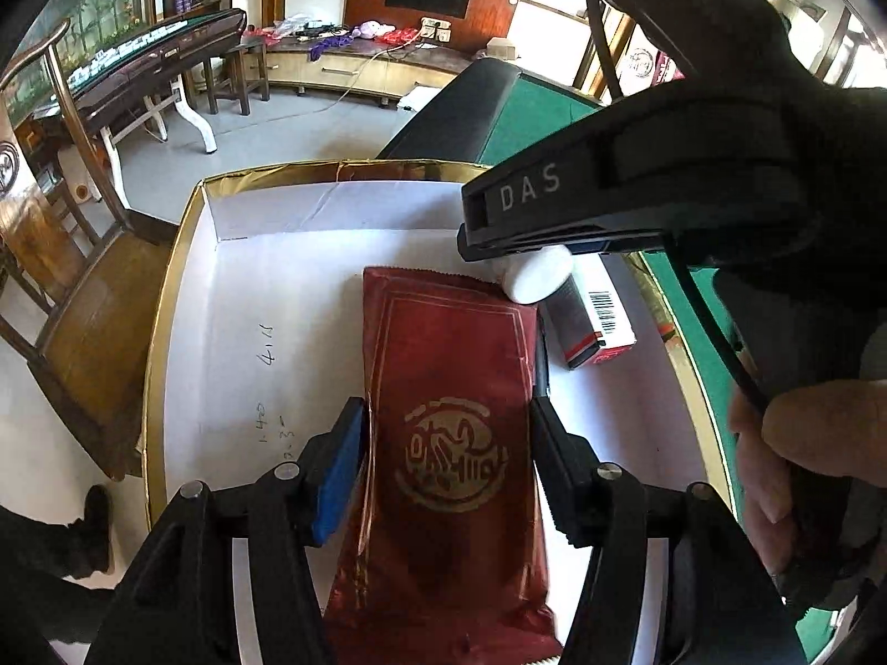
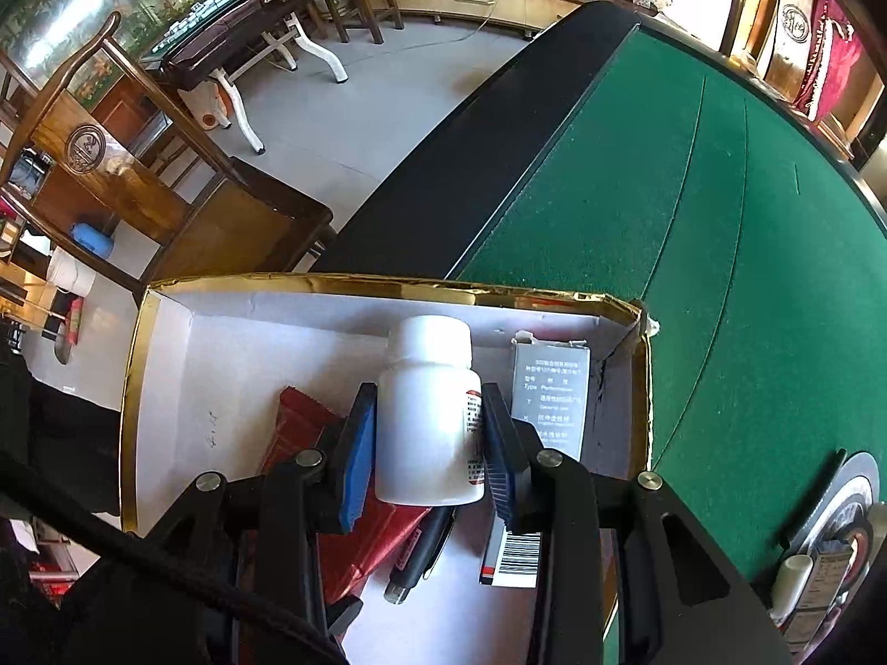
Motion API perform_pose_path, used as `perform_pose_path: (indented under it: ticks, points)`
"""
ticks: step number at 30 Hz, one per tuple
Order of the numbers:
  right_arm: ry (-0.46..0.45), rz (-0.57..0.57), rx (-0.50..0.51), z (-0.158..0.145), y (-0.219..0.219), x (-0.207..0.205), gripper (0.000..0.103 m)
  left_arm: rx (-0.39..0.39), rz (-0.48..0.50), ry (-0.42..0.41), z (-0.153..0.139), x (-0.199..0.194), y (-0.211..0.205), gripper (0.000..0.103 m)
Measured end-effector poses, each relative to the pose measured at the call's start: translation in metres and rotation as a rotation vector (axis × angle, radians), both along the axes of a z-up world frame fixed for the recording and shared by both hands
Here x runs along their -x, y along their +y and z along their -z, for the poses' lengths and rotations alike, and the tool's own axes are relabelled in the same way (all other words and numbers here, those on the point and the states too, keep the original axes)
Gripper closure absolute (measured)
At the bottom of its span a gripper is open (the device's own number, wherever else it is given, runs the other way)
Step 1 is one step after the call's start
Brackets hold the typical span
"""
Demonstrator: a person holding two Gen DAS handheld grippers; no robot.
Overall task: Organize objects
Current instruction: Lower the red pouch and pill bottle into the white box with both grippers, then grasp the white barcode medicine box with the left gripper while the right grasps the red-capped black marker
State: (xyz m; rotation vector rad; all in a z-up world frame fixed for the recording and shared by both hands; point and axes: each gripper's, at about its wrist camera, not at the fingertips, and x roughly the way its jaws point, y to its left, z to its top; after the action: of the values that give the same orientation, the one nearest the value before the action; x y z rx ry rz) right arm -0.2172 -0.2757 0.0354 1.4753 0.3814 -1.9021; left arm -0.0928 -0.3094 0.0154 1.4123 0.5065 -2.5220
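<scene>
Green felt table [image 2: 693,210] bears gold-rimmed box [image 2: 388,284].

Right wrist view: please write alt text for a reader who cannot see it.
The right gripper clamps a white pill bottle over an open gold-rimmed box. In the box lie a red packet, a dark pen and a grey carton. The box sits on a green table.

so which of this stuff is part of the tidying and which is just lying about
In the job:
gold-edged box
red packet
white bottle
grey carton
black pen

Lying about:
wooden chair
mahjong table
</scene>
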Motion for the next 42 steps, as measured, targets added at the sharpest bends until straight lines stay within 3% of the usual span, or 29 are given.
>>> perform_pose_path:
  ticks: [3, 7, 15, 22, 27, 33, 38, 42]
  points:
    - [-0.004, -0.008, -0.006, -0.001, 0.000, 0.000, 0.068, -0.024, -0.009, 0.010, -0.004, -0.003, -0.002, 0.049]
    - [-0.006, 0.000, 0.008, -0.008, 0.004, -0.001, 0.055, -0.034, -0.021, 0.025, -0.014, -0.008, -0.005, 0.047]
    - [0.003, 0.011, 0.053, -0.028, 0.029, -0.008, 0.055, -0.047, -0.046, 0.036, -0.022, -0.014, -0.004, 0.046]
    - [-0.016, 0.035, 0.114, -0.049, 0.072, -0.024, 0.054, -0.048, -0.009, 0.059, -0.036, -0.023, 0.020, 0.046]
    - [-0.031, 0.067, 0.194, -0.068, 0.142, -0.055, 0.051, -0.032, 0.080, 0.093, -0.058, -0.033, 0.061, 0.046]
    - [0.007, 0.164, 0.261, -0.090, 0.267, -0.094, 0.047, -0.034, 0.319, 0.091, -0.069, -0.046, 0.146, 0.046]
    - [0.015, 0.295, 0.238, -0.082, 0.377, -0.131, 0.043, -0.090, 0.483, 0.053, -0.058, -0.056, 0.223, 0.046]
    - [-0.022, 0.400, 0.235, -0.066, 0.445, -0.145, 0.043, -0.048, 0.558, 0.011, -0.043, -0.055, 0.264, 0.046]
